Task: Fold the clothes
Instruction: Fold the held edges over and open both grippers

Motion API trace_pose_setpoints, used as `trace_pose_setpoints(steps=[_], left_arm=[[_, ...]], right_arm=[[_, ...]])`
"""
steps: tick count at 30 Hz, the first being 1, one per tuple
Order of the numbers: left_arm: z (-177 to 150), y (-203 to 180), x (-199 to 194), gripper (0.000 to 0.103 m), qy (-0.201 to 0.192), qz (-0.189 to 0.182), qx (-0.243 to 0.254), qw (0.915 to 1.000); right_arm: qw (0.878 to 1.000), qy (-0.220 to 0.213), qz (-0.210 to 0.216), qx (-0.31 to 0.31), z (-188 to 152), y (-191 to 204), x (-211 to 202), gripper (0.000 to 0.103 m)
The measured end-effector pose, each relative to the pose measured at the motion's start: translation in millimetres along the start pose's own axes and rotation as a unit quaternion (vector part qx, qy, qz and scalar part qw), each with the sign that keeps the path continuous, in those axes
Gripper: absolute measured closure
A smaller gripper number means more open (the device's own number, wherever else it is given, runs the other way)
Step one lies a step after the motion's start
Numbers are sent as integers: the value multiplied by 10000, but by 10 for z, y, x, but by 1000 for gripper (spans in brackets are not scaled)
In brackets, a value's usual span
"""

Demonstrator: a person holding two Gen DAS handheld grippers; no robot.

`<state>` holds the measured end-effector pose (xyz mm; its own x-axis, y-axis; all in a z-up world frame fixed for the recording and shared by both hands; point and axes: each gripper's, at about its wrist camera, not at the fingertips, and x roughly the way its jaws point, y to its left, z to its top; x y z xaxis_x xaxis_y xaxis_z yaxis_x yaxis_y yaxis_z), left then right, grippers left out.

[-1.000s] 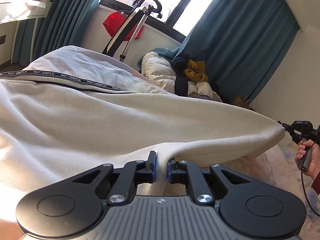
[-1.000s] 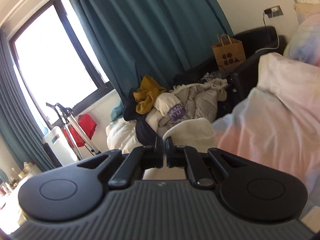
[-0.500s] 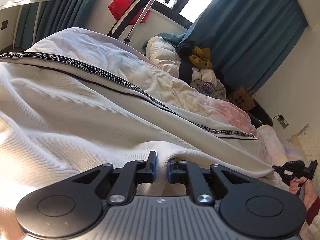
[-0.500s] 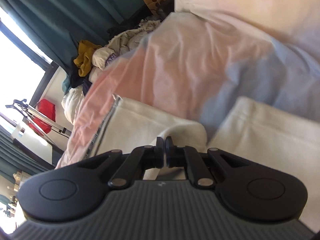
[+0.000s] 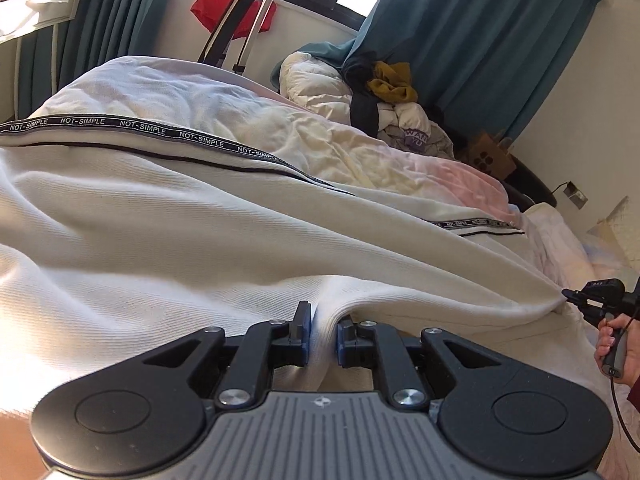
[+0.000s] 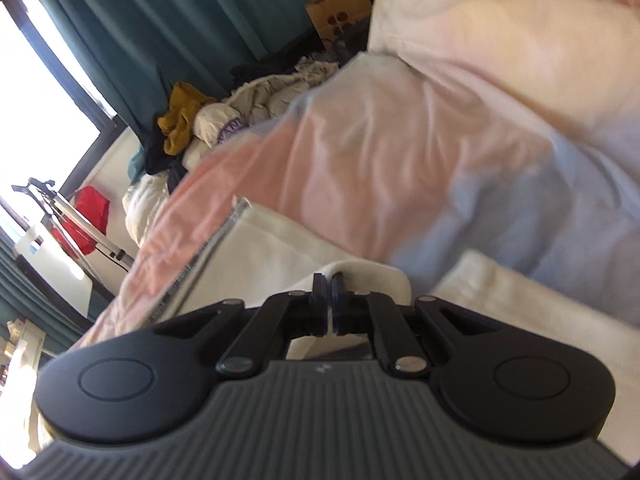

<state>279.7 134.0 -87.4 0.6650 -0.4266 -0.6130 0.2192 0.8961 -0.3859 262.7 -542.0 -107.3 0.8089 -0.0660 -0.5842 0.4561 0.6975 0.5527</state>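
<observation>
A cream knitted garment (image 5: 168,232) with a black lettered band lies spread over the bed. My left gripper (image 5: 320,332) is shut on a pinched fold of its near edge. At the far right of the left wrist view my right gripper (image 5: 570,295), in a person's hand (image 5: 618,348), pinches the garment's other corner, and the edge runs taut between the two. In the right wrist view my right gripper (image 6: 330,304) is shut on a thin fold of the same cream garment (image 6: 280,248), low over the bedding.
The bed carries a pastel pink, blue and cream duvet (image 6: 400,160). Beyond it lies a heap of clothes (image 5: 384,92) under teal curtains (image 5: 480,40). A brown paper bag (image 6: 336,8) and a red item (image 5: 232,12) on a stand sit by the window wall.
Both grippers have sunk toward the bed with the garment. The right gripper dropped most and now sits low over the duvet, so the stretched edge has come down onto the bed.
</observation>
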Motion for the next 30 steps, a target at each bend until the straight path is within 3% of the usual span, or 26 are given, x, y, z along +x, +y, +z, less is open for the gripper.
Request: trace_pose_setpoints(steps=[3, 10, 13, 15, 18, 22, 25, 30], left_arm=[[-15, -4, -10, 88, -30, 29, -46, 10000], [-28, -59, -168, 60, -150, 125, -186, 9996], [-53, -140, -419, 46, -314, 135, -275, 9990], [-76, -187, -654, 42, -495, 125, -373, 9980], [-156, -200, -1044, 27, -833, 223, -590, 9945], [-326, -74, -1586, 20, -1275, 709, -1095, 9832], [-444, 47, -1992, 20, -1569, 994, -1586, 9697], [-647, 347, -2750, 20, -2192, 1431, -2611, 9291]], right_arm=[[9999, -24, -46, -163, -160, 3, -80, 95], [9988, -451, 191, -57, -353, 212, -752, 95], [9986, -502, 146, 23, -533, 299, -1052, 95], [9990, -427, 147, 53, -646, 351, -1196, 95], [9993, -316, 147, 98, -816, 429, -1413, 95], [9992, -332, 194, -146, -1003, 454, -1631, 94], [9994, -174, 281, -47, -1097, 346, -1717, 94], [9987, 90, 236, 439, -1105, 130, -1781, 94]])
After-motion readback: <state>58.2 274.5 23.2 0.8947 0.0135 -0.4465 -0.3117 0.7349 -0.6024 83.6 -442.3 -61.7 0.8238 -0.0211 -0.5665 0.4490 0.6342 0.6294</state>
